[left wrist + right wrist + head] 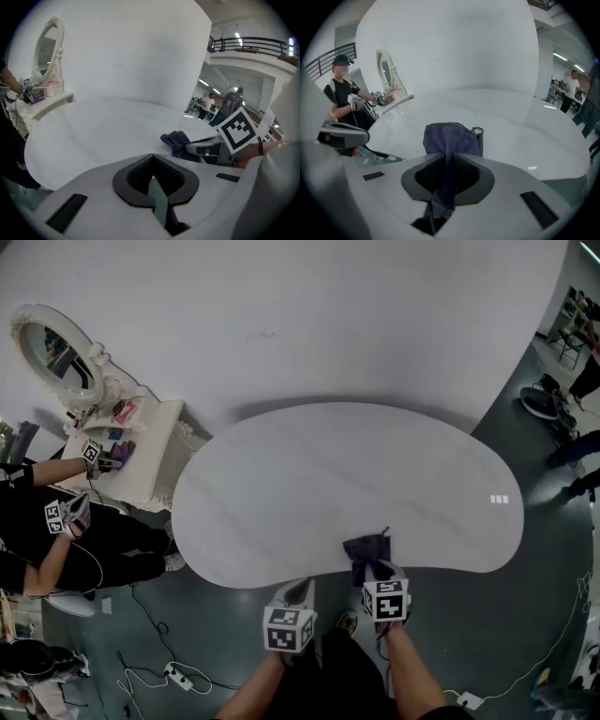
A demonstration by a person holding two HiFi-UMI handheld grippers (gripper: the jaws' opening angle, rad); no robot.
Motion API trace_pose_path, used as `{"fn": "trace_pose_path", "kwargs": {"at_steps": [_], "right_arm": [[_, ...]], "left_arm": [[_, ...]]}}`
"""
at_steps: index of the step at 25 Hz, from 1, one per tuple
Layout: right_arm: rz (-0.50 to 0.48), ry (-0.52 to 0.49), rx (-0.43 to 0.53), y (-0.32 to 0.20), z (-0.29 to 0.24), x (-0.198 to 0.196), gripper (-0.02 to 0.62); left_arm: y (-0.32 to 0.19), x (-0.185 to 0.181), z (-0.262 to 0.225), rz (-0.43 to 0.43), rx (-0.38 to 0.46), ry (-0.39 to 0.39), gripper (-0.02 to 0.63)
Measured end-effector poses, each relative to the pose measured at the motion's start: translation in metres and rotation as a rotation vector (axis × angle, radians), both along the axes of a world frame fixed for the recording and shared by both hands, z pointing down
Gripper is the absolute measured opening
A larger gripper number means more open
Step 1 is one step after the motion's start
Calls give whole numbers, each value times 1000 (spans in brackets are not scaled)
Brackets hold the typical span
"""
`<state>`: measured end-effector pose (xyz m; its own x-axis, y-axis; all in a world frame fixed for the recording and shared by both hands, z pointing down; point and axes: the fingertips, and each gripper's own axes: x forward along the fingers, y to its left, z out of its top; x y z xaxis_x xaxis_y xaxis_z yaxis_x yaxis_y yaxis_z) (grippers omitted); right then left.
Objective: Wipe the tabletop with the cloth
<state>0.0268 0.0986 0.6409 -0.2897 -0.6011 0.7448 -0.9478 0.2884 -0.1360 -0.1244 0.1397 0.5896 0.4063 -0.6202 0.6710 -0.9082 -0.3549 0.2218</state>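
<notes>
We stand in a big studio hall: a curved white backdrop (pixel 281 315) behind the desk (pixel 309 474), loose cables (pixel 150 676) underfoot, a railed balcony (pixel 253 43) under strip lights (pixel 562 57).

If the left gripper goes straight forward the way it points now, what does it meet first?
Probably the bare white kidney-shaped tabletop, near its front edge, though depth is unclear. The dark blue cloth lies to the right of that line.

White curved backdrop wall (pixel 309 315) far; dark floor (pixel 525 634) with cables (pixel 176 673); white vanity (pixel 150 465), oval mirror (pixel 58 354) far left.
</notes>
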Motion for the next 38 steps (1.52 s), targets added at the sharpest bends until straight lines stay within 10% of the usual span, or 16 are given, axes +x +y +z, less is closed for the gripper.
{"fn": "trace_pose_path", "kwargs": {"at_steps": [23,38], "right_arm": [[279,-22,474,110,-183,-25,40],[242,13,784,212,-273,10,40]], "left_arm": [[48,24,-119,368,278,111,3],[131,68,-184,280,492,154,3]]}}
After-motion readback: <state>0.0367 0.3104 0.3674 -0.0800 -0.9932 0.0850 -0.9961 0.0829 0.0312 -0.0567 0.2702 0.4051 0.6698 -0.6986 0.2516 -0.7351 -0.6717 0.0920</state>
